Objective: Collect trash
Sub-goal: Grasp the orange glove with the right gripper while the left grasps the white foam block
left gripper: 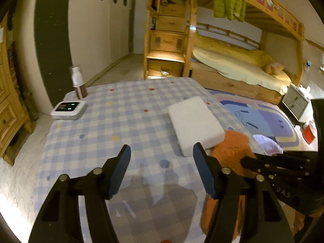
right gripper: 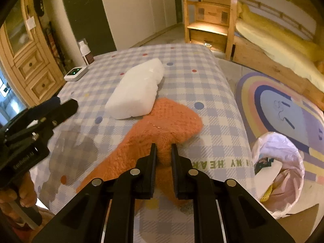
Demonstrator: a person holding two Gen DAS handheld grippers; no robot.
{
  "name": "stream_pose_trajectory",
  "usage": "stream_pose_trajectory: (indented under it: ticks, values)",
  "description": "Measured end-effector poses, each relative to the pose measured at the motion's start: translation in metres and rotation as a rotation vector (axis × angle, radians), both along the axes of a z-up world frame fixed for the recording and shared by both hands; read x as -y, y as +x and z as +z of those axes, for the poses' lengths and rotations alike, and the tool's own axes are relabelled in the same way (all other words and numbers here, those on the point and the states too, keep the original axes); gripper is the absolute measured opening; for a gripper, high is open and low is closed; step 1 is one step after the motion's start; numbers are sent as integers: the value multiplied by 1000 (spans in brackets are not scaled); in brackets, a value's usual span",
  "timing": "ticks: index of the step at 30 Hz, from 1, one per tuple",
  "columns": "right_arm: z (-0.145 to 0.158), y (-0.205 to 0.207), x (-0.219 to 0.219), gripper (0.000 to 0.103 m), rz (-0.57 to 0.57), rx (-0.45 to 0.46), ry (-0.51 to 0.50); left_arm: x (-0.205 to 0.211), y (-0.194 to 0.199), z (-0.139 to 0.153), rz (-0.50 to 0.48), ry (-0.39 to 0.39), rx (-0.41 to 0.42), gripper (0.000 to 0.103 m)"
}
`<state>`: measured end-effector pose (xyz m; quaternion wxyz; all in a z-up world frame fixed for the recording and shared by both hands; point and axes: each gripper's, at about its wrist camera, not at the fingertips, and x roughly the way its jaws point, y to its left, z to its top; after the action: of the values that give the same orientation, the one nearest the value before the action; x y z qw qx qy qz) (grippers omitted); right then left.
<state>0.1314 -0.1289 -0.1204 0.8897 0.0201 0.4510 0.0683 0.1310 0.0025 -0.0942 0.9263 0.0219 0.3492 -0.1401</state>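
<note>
Now right tongs (right gripper: 164, 148) pinch the orange cloth (right gripper: 172, 117); left tongs (left gripper: 161, 156) gape.

1. The left gripper (left gripper: 160, 156) has black angular arms, round silver pivot pins, and blue ribbed pads on its fingers (left gripper: 121, 168).
2. The right gripper (right gripper: 164, 151) has the same black build, with black pads and silver pins.
3. White lettering marks each gripper's black body, partly legible.
4. A hand (right gripper: 16, 200) grips a handle below the left gripper's body.
</note>
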Motion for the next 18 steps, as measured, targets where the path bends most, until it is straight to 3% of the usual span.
stream_pose_trajectory:
  ticks: [8, 11, 18]
  values:
    - [0, 4, 2, 15, 0, -4, 4, 20, 18, -20, -91, 44, -49, 59]
    - [0, 9, 4, 15, 0, -8, 7, 22, 27, -25, -131, 13, -88, 52]
    - [0, 12, 6, 15, 6, -10, 7, 37, 41, -31, -191, 13, -132, 52]
